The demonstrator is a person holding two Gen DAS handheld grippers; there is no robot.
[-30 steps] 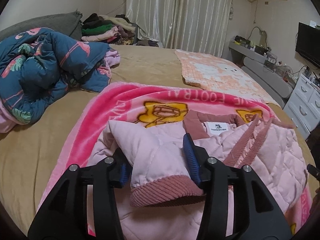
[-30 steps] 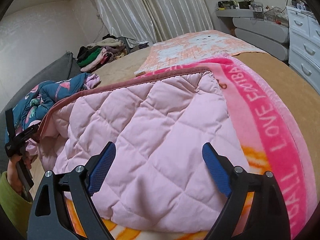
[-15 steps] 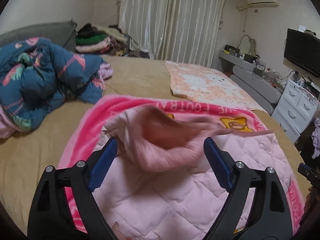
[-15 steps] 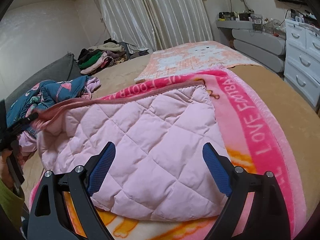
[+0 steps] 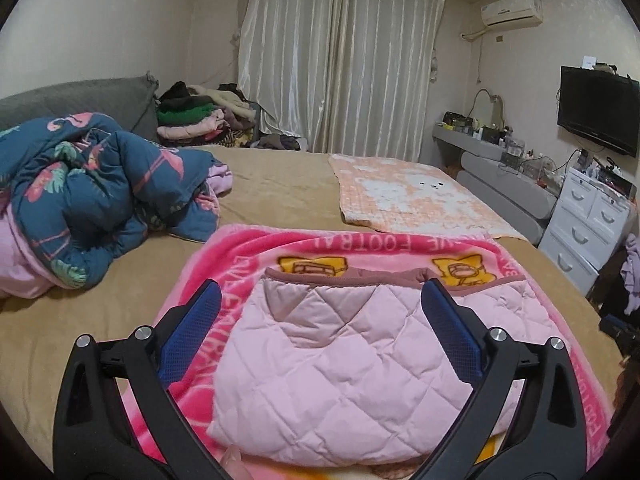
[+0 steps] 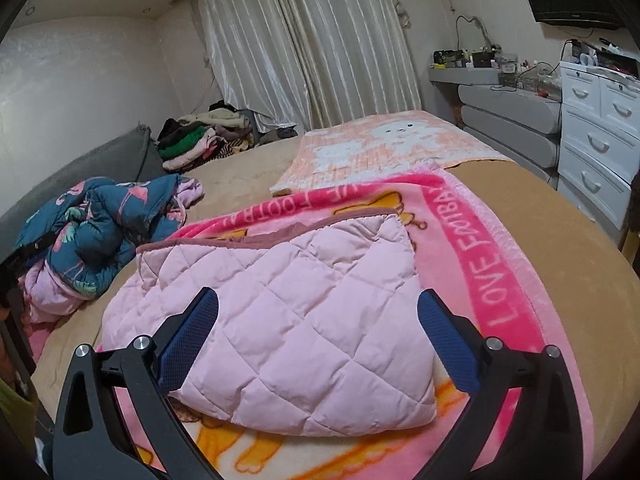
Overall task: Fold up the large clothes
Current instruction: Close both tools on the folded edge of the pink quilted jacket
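Left gripper [image 5: 320,320] jaws just opened, releasing sleeve; pink jacket [image 5: 344,372] now folded flat, seemingly.

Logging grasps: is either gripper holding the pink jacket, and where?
Nothing is held. The left gripper and right gripper stand open above the folded pink jacket.

A pale pink quilted jacket [image 5: 344,364] lies folded into a compact rectangle on a bright pink blanket [image 5: 240,252], its dusty-rose corduroy trim at the 12 o'clock edge; a sleeve seems tucked underneath.
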